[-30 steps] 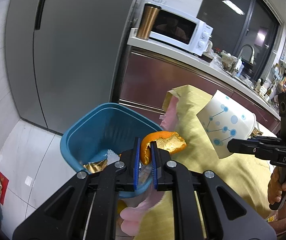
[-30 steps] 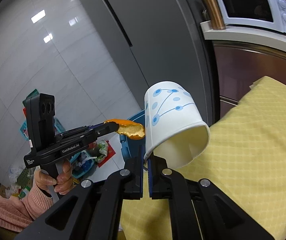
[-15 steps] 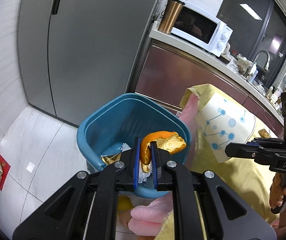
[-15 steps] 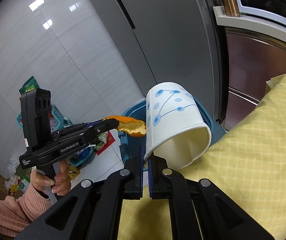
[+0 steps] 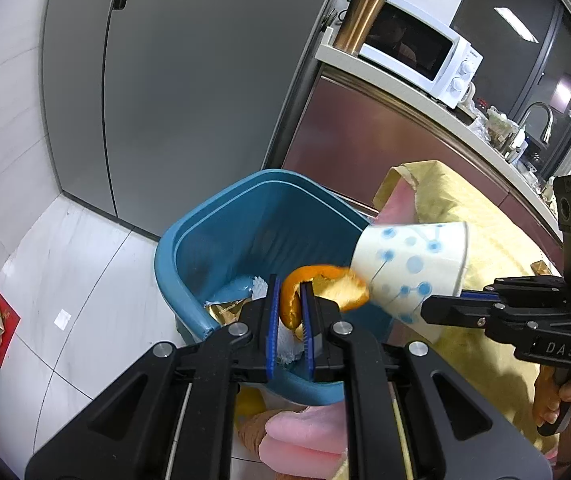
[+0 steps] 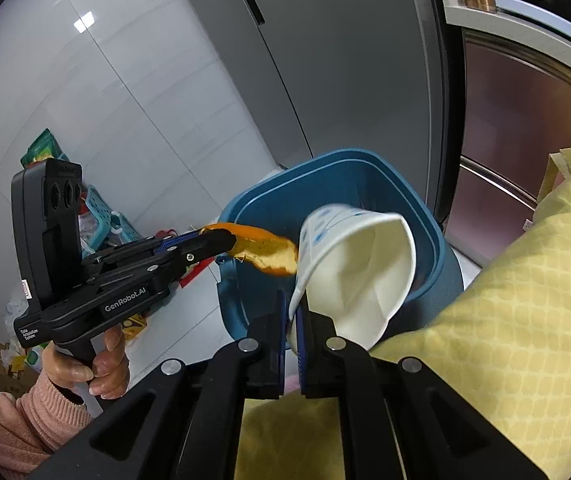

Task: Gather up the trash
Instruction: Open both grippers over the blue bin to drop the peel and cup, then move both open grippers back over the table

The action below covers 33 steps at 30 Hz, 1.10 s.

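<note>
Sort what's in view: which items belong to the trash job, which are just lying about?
Job:
- orange peel, held in left gripper
- paper cup, held in right gripper
- blue bin

Bystanders:
- microwave
- copper tumbler
- fridge
- yellow cloth

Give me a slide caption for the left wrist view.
Left gripper pinches orange peel over blue bin; right gripper holds paper cup.

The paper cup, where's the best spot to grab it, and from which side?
Grip the paper cup by its thin rim wall, coming from the open mouth side, one finger inside and one outside. The right gripper pinches it that way now; the wide, soft body would crush.
</note>
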Available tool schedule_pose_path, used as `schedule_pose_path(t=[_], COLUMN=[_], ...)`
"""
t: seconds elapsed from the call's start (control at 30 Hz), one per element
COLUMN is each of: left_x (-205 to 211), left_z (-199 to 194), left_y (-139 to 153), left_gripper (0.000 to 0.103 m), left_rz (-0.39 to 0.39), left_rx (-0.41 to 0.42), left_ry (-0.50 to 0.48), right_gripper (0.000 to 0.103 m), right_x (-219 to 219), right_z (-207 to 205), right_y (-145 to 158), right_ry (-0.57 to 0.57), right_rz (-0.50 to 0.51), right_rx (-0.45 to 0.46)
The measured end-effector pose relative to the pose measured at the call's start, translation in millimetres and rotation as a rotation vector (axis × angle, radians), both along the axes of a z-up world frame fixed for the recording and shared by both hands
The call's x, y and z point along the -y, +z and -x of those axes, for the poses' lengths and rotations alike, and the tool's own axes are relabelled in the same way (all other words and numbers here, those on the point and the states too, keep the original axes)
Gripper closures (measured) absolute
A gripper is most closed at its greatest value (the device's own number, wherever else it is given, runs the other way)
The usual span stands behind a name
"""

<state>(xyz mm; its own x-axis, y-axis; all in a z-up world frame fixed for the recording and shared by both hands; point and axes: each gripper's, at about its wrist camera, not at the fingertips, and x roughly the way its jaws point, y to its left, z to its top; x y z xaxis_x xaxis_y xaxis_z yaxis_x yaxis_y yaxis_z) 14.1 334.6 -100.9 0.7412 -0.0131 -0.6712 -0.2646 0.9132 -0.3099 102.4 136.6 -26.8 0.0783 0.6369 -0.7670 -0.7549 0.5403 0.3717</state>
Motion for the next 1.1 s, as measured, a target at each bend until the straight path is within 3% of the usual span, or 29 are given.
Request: schedule_pose_path(t=[0.27, 0.5, 0.6, 0.7, 1.1], left_x=[0, -2, -3, -3, 15], left_z=[-12, -23, -29, -34, -23], left_y=[-16, -29, -37, -45, -29], left_gripper=[0.092, 0.091, 0.079, 0.069, 0.061], left_rz=[0.014, 0.035, 0.061, 0.075, 0.033], left_rx=[-0.033, -0.061, -0.074, -0.081, -0.03], left_ry=[0.009, 0.006, 0.001, -0.004, -0.029], right_gripper=[0.099, 0.092, 0.083, 0.082, 0.076], right_x=[-12, -21, -19, -14, 16], right_z=[-7, -12, -11, -12, -7], right_y=[-9, -15, -15, -14, 0], right_ry=[-0.011, -0.029, -0.045, -0.056, -0.09], right_rz=[0.022, 0.025, 0.013, 0.002, -0.07], right_rx=[-0.017, -0.024, -0.033, -0.036, -0.041])
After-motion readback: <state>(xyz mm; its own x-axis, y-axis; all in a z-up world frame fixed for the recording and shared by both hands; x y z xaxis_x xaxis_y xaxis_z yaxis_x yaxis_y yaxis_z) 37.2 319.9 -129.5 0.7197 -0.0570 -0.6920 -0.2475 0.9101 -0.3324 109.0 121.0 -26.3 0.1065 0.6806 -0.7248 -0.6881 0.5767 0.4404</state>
